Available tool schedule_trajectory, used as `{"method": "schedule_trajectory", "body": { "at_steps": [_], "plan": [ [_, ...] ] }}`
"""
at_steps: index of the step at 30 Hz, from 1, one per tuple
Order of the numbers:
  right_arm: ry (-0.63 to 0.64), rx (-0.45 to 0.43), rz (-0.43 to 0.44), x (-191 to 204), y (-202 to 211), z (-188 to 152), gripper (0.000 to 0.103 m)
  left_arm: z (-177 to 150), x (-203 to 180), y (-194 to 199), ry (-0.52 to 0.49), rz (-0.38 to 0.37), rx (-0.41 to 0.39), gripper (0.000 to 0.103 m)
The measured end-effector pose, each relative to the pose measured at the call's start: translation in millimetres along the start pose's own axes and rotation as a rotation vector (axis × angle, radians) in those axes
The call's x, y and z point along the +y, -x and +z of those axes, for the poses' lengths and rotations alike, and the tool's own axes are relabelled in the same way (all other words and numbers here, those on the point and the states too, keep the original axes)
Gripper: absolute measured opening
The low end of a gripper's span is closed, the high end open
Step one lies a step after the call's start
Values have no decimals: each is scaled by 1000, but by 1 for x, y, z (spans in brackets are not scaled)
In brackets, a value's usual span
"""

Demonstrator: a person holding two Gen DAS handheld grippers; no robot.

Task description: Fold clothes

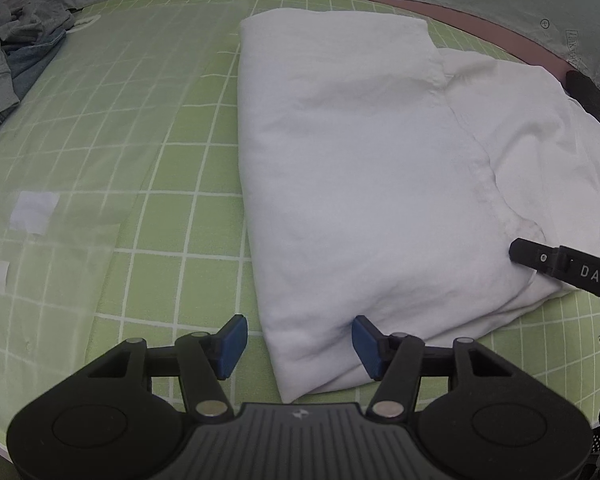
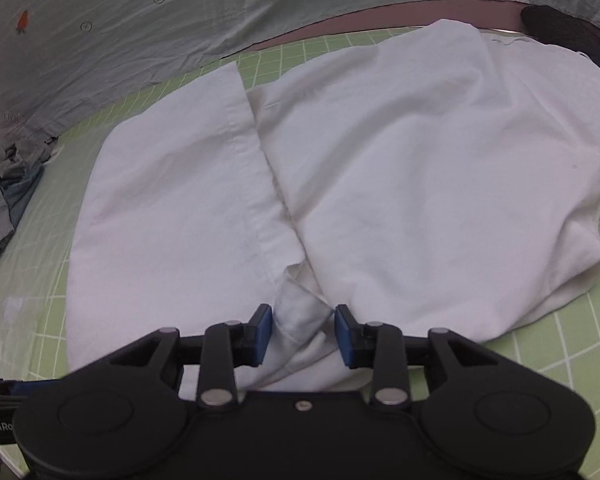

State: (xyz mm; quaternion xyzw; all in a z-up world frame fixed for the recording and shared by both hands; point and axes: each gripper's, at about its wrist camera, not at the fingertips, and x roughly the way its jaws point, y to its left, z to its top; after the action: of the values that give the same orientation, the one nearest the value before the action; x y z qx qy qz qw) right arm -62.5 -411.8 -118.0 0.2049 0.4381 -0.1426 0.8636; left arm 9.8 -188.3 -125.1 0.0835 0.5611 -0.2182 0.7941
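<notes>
A white garment point(image 1: 360, 168) lies partly folded on a green grid mat point(image 1: 140, 152); it also fills the right wrist view point(image 2: 380, 168). My left gripper point(image 1: 299, 346) is open, its jaws straddling the garment's near left corner, with cloth between the blue pads point(image 1: 232, 346). My right gripper point(image 2: 303, 336) is open around a bunched collar-like fold point(image 2: 300, 312) at the garment's near edge; the pads stand apart from the cloth on either side. The right gripper's finger point(image 1: 556, 266) shows in the left wrist view, resting on the garment's right side.
A pile of grey and blue clothes point(image 1: 8, 52) lies at the mat's far left and also shows in the right wrist view point(image 2: 4, 192). A pale patterned sheet point(image 2: 140, 20) covers the back. A dark object point(image 2: 564, 28) sits at the far right. Tape patches point(image 1: 34, 212) mark the mat.
</notes>
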Motion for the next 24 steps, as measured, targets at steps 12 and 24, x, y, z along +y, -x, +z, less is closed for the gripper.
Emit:
{"method": "schedule_trajectory", "body": {
  "at_steps": [12,24],
  "plan": [
    [-223,-101,-246,-108,57,-27,85,41,-45,-4,-123,19,-50,74],
    [-345,-137,-333,-180,76,-30,85,64,-84,-31,-151,61,-8,77]
  ]
}}
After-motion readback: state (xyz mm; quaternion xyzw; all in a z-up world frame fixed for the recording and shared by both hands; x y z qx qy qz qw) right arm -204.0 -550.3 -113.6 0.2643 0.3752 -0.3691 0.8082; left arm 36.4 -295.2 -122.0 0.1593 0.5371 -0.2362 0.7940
